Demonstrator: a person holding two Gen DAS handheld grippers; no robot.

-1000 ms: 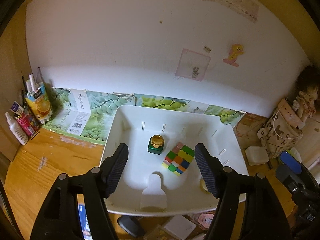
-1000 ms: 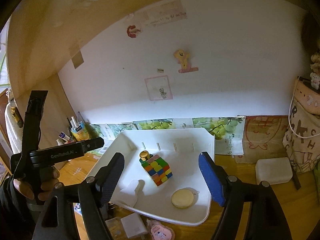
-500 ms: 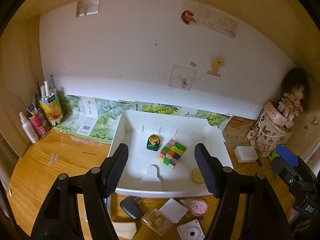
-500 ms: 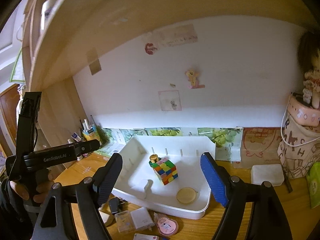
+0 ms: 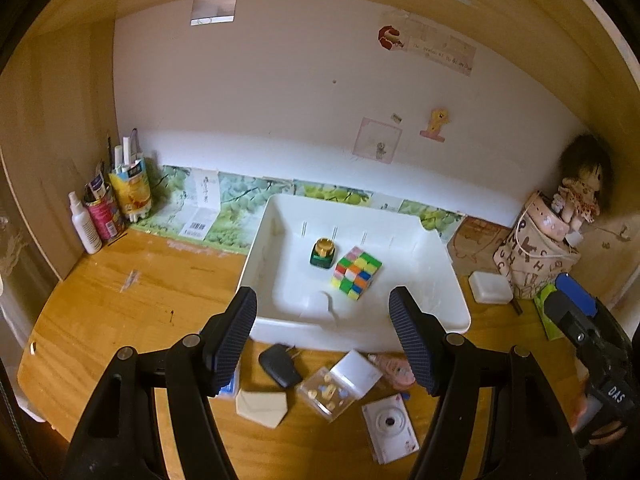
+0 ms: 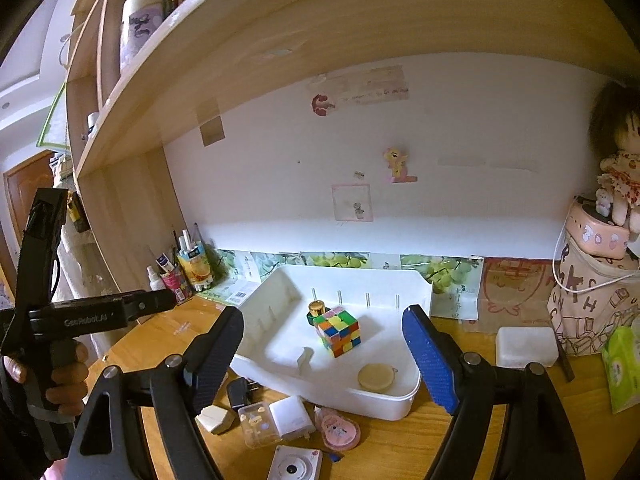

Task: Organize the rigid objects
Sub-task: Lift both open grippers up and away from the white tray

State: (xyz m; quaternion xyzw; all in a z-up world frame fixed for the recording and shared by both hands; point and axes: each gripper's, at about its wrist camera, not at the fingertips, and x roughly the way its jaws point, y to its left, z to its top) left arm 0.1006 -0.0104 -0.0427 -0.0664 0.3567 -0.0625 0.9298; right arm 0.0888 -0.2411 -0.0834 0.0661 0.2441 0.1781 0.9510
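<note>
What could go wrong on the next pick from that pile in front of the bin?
The black charger, clear case and white adapter lie packed close; an open gripper could nudge neighbours or grab two. The white bin wall stands right behind, so fingers may clip it. Dropping items in could hit the cube beside the green bottle.

glossy white plastic tray (image 5: 448, 280), varnished wooden desk (image 5: 120, 300), ribbed matt gripper pads (image 5: 234, 336)
</note>
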